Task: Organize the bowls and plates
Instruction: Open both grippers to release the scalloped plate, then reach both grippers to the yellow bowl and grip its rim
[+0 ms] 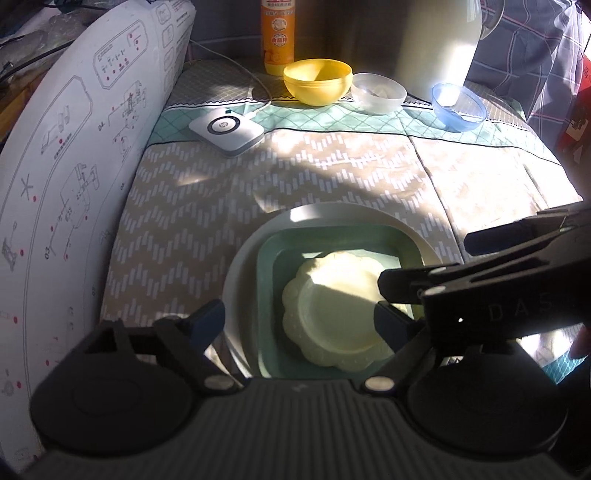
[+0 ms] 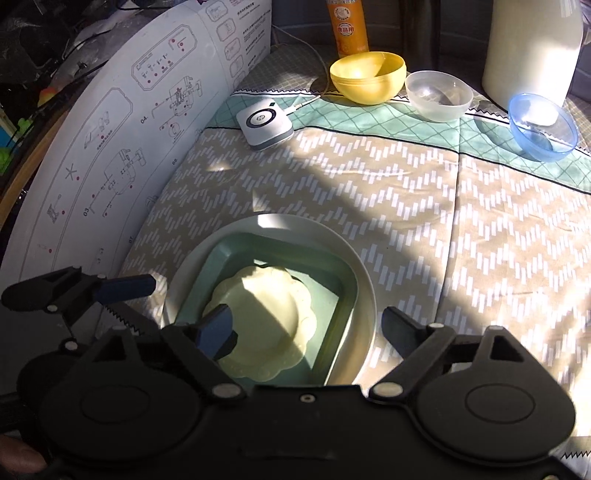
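Note:
A stack of plates lies near me: a round grey plate at the bottom, a square green plate on it, and a pale yellow scalloped plate on top. My left gripper is open over the stack, one finger on each side of the yellow plate. My right gripper is open over the same stack; it shows at the right of the left wrist view. At the far edge stand a yellow bowl, a clear bowl and a blue bowl.
A patterned cloth covers the table. A white square device with a cable lies at far left. An orange bottle and a white jug stand behind the bowls. A printed white board leans along the left.

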`<move>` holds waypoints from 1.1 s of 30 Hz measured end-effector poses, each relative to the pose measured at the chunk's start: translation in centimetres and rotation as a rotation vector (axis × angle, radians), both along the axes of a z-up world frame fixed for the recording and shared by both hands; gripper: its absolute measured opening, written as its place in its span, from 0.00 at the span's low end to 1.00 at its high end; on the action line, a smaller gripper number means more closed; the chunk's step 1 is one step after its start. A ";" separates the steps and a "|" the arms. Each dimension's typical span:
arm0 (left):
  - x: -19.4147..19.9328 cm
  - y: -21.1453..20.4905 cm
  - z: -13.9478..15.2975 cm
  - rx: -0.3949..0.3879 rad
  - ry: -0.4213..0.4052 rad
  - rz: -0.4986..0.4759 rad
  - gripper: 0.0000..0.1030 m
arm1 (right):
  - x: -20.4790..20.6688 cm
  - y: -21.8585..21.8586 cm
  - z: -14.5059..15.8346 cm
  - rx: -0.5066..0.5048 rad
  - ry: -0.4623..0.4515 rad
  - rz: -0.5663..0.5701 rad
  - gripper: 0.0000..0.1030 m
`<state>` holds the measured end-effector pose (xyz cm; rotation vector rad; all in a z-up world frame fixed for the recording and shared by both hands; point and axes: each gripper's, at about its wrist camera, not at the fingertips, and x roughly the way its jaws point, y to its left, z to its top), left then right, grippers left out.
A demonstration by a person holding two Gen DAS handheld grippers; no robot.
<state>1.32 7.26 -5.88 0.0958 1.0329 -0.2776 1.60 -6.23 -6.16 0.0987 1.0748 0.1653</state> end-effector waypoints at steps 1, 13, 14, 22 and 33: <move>0.0 0.1 0.3 -0.002 -0.010 0.012 0.97 | -0.1 -0.2 0.4 -0.001 -0.014 -0.001 0.95; 1.0 -1.2 2.0 0.005 -0.046 0.027 1.00 | -0.3 -3.0 2.3 0.005 -0.086 -0.054 1.00; 1.1 -1.4 2.0 0.005 -0.045 0.025 1.00 | -0.3 -3.3 2.3 0.004 -0.089 -0.059 1.00; 2.4 -3.6 1.9 0.023 -0.046 0.003 1.00 | 0.2 -5.9 2.3 0.003 -0.097 -0.099 1.00; 5.6 -6.4 1.0 0.038 -0.034 -0.033 1.00 | 1.2 -10.0 1.6 0.027 -0.080 -0.181 1.00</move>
